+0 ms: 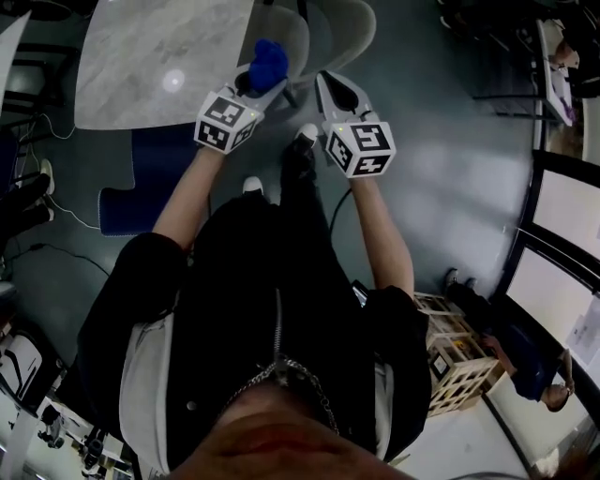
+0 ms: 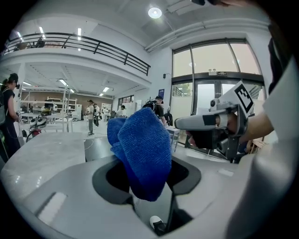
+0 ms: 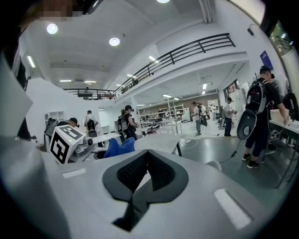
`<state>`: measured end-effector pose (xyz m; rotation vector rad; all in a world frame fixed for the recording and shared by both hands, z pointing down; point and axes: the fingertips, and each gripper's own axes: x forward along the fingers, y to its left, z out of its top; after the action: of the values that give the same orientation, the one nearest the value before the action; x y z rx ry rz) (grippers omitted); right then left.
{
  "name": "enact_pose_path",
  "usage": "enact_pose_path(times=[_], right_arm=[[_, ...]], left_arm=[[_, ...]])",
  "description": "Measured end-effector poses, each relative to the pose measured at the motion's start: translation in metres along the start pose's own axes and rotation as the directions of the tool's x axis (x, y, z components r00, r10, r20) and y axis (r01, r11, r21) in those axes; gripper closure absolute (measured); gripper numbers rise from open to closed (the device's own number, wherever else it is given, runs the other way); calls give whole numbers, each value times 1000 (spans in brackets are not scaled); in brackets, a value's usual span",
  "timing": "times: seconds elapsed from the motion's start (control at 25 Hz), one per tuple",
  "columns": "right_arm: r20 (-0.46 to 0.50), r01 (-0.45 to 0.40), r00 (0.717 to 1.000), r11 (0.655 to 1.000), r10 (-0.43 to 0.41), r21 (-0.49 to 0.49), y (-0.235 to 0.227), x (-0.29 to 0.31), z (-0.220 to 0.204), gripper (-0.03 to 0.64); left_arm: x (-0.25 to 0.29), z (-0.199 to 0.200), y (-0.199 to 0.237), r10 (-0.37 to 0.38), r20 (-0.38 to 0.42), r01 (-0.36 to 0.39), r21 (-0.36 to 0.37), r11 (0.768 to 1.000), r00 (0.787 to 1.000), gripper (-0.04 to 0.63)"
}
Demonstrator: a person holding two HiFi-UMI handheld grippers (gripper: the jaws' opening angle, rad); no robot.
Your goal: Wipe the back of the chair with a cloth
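Note:
A blue cloth (image 1: 268, 60) bunches up out of my left gripper (image 1: 261, 82), which is shut on it. In the left gripper view the cloth (image 2: 144, 148) fills the space between the jaws and hides what lies past them. My right gripper (image 1: 334, 92) is held beside the left one, jaws shut with nothing between them (image 3: 147, 156). Both point out over two pale chairs, one (image 1: 289, 33) past the cloth and one (image 1: 354, 28) past the right gripper. Neither gripper touches a chair.
A marble-topped table (image 1: 159, 56) stands at the left, with a dark blue seat (image 1: 141, 178) under its edge. A wooden crate (image 1: 459, 361) sits on the floor at the lower right. Several people stand across the hall (image 3: 259, 112). The person's feet (image 1: 305, 136) are below the grippers.

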<state>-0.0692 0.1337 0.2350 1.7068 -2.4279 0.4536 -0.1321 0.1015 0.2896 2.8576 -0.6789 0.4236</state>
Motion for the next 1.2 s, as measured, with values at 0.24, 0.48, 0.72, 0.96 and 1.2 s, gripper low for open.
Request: enact_pose_path(times=[0.24,0.48,0.72,0.96,1.2], right_arm=[[-2,-28,1000,1000,28,6,-77,51,21,614],[-17,-38,999,998,39,54,-157,90,37,614],[-40,-48,998,994,52,102,-205,122,36,614],[-73,-32,997,993,40,115,-233,153,21,614],[-68,18,998,982,-6,186,-257,183,20,614]], left_arm=[[76,17,39,36,-24,-36,-18,999,999,416],[145,38,76,72,-53,-73,-25,997,996,416],[184,38,103,95,-80,-99,-45,994,992,416],[227,13,133,82,-100,-91,-86,992,992,416],[277,-5,176,67,-123,-78,-85,993,990,416]])
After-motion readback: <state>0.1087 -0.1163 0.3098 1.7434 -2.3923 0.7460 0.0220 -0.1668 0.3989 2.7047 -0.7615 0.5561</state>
